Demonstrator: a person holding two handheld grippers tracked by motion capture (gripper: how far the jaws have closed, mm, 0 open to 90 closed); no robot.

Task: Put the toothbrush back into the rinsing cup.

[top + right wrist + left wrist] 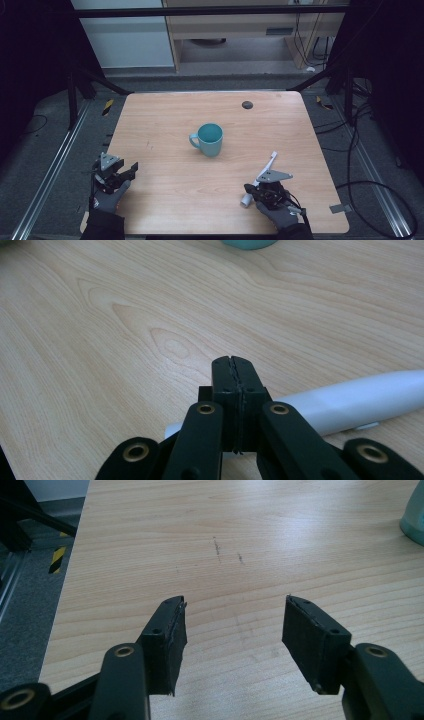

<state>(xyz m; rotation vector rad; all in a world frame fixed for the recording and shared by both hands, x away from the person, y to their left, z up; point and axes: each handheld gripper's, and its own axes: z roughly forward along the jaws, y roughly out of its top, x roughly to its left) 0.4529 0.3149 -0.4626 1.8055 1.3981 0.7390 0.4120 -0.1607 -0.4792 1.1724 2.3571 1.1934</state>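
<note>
A wooden table [175, 200] fills the middle of the high view. A blue-green cup [209, 139] stands near the center of the picture, with its handle pointing to the left.

At the lower left, the left gripper [131, 169] rests at the table's edge in a gloved hand. In the left gripper view its jaws are spread wide with nothing between them, and only bare wood lies under them.

At the lower right, the right gripper [248, 188] sits over a white pen [265, 167]. The pen lies flat, slanting up to the right. In the right gripper view the jaws are pressed together, and the pen [360, 402] lies just behind them on the table.
</note>
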